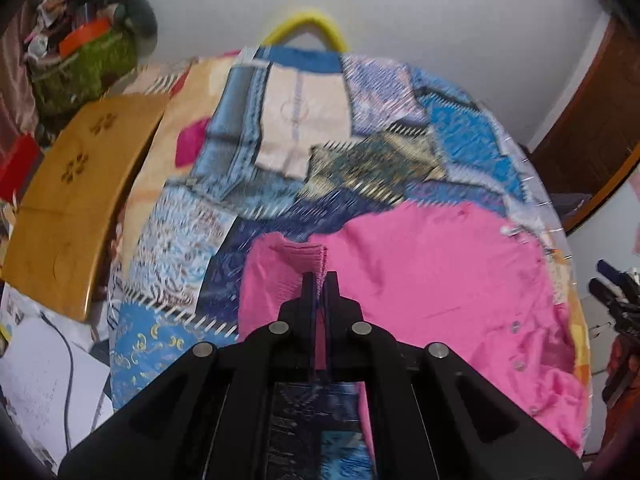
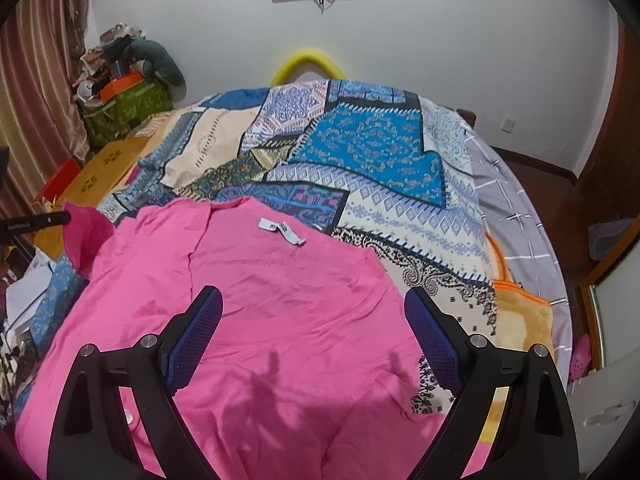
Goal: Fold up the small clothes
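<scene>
Even indoor light, left-view motion blur

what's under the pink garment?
The pink garment lies on a patchwork bedspread, which shows around its far and right edges. The left gripper pinches one pink edge. Anything beneath the garment's middle is covered.

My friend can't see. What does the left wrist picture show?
The left gripper has its jaws shut on a bunched edge of a pink shirt spread on a patchwork bedspread. A wooden board lies to the left.
</scene>
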`<state>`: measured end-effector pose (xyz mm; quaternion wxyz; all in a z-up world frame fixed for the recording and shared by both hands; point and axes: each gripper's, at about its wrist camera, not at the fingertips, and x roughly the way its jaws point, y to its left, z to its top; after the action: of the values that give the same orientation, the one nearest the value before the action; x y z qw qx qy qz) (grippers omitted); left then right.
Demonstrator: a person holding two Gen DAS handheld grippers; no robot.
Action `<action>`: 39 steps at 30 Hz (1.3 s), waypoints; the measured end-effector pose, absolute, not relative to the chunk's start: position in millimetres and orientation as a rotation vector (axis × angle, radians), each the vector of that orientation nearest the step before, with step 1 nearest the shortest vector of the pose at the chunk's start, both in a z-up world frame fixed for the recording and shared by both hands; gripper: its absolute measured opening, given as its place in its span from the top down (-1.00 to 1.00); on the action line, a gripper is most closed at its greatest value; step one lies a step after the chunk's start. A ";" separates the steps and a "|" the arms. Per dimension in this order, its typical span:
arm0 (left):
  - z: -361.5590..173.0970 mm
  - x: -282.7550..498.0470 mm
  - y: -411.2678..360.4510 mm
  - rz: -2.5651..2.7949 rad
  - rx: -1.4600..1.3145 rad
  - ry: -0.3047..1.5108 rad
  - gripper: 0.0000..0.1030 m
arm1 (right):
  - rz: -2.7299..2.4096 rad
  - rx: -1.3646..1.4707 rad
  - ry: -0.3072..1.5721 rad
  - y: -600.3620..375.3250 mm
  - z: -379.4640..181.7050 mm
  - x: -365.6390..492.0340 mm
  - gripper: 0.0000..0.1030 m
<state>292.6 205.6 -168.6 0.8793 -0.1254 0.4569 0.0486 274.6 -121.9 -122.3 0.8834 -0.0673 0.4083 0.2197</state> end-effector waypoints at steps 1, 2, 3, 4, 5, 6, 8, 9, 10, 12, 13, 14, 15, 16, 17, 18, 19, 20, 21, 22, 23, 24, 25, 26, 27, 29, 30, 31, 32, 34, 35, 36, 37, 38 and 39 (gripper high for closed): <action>-160.6 292.7 201.1 0.095 -0.253 0.940 0.96 | 0.456 -0.140 0.844 -122.6 -119.4 272.2 -0.75; -151.6 292.8 195.4 0.091 -0.241 0.925 0.96 | 0.456 -0.138 0.838 -123.5 -116.5 270.5 -0.75; -143.5 292.9 189.8 0.088 -0.231 0.913 0.96 | 0.456 -0.134 0.829 -125.4 -112.8 268.5 -0.75; -136.4 294.4 183.8 0.076 -0.224 0.904 0.96 | 0.457 -0.128 0.824 -126.0 -109.8 267.1 -0.75; -129.1 295.8 176.7 0.062 -0.216 0.894 0.96 | 0.459 -0.123 0.816 -126.9 -106.1 264.9 -0.75; -121.3 297.8 167.6 0.049 -0.202 0.885 0.96 | 0.461 -0.118 0.808 -127.4 -102.3 262.7 -0.75; -111.4 300.3 151.6 0.023 -0.193 0.876 0.96 | 0.469 -0.108 0.792 -129.0 -95.3 259.1 -0.75; -107.6 302.5 143.9 0.009 -0.193 0.876 0.96 | 0.476 -0.103 0.780 -130.5 -91.4 256.8 -0.75; -104.1 304.2 135.4 -0.007 -0.196 0.877 0.96 | 0.479 -0.099 0.775 -130.8 -88.9 254.5 -0.76; -97.7 309.1 115.6 -0.041 -0.189 0.877 0.96 | 0.486 -0.097 0.761 -132.8 -83.6 250.2 -0.77; -96.2 310.8 105.3 -0.054 -0.180 0.876 0.96 | 0.488 -0.093 0.756 -134.2 -81.5 248.6 -0.77; -94.5 313.9 93.2 -0.070 -0.167 0.877 0.96 | 0.490 -0.086 0.755 -135.5 -79.7 247.8 -0.77; -94.0 316.1 83.4 -0.082 -0.155 0.879 0.96 | 0.496 -0.072 0.754 -138.0 -77.6 246.2 -0.77; -93.4 319.1 72.9 -0.096 -0.143 0.882 0.96 | 0.506 -0.058 0.753 -139.9 -75.8 244.5 -0.78; -93.6 322.4 61.2 -0.111 -0.129 0.886 0.96 | 0.515 -0.048 0.750 -140.6 -74.5 243.3 -0.78; -94.0 325.2 48.6 -0.125 -0.116 0.891 0.96 | 0.522 -0.042 0.744 -142.2 -73.5 240.8 -0.78; -96.1 327.8 38.4 -0.139 -0.106 0.898 0.96 | 0.527 -0.039 0.742 -143.2 -73.2 238.9 -0.78; -99.0 331.6 26.5 -0.155 -0.094 0.907 0.96 | 0.529 -0.037 0.742 -143.7 -73.6 238.0 -0.78; -101.8 334.6 16.7 -0.167 -0.085 0.915 0.96 | 0.534 -0.037 0.746 -143.8 -75.3 237.9 -0.78; -105.7 337.6 6.6 -0.181 -0.076 0.925 0.96 | 0.538 -0.036 0.751 -144.0 -76.8 237.9 -0.78; -108.9 339.5 -2.4 -0.191 -0.071 0.934 0.96 | 0.540 -0.038 0.755 -144.7 -78.7 237.2 -0.78; -112.8 342.0 -8.9 -0.198 -0.068 0.945 0.96 | 0.543 -0.036 0.762 -145.0 -81.5 237.5 -0.78; -118.1 344.5 -16.1 -0.207 -0.061 0.957 0.96 | 0.547 -0.033 0.769 -145.5 -84.0 236.8 -0.78; -124.6 347.8 -23.6 -0.212 -0.051 0.972 0.96 | 0.549 -0.033 0.779 -145.6 -87.6 237.3 -0.78; -131.6 350.6 -29.7 -0.218 -0.042 0.988 0.96 | 0.551 -0.029 0.786 -147.2 -90.0 237.2 -0.78; -143.7 355.6 -38.0 -0.224 -0.029 1.017 0.96 | 0.548 -0.027 0.799 -151.8 -95.8 236.6 -0.78; -150.2 357.1 -41.8 -0.225 -0.020 1.029 0.96 | 0.543 -0.025 0.807 -154.3 -99.1 237.4 -0.78; -156.0 359.2 -45.0 -0.226 -0.009 1.039 0.96 | 0.541 -0.017 0.813 -157.2 -100.9 236.4 -0.78; -163.0 360.7 -47.6 -0.225 0.003 1.049 0.96 | 0.534 -0.011 0.823 -160.5 -103.8 237.8 -0.78; -172.4 363.1 -49.3 -0.217 0.014 1.067 0.96 | 0.519 -0.004 0.837 -167.6 -109.0 240.4 -0.78; -176.8 365.1 -49.3 -0.207 0.016 1.079 0.96 | 0.505 0.000 0.843 -171.5 -111.1 242.3 -0.78; -179.6 366.8 -49.4 -0.205 0.015 1.088 0.95 | 0.490 0.006 0.850 -176.2 -113.3 244.3 -0.78; -182.1 368.4 -48.7 -0.205 0.010 1.097 0.93 | 0.480 0.006 0.852 -180.2 -115.2 245.3 -0.78; -184.3 369.9 -47.1 -0.194 0.013 1.104 0.87 | 0.461 0.013 0.856 -186.4 -116.7 247.0 -0.78; -184.8 370.3 -44.9 -0.188 0.018 1.105 0.84 | 0.450 0.018 0.858 -190.6 -117.4 248.0 -0.78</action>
<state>370.3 -44.9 -184.8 0.8469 0.0085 0.5242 -0.0891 248.0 -190.6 -117.4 0.8850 0.0085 0.4124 0.2161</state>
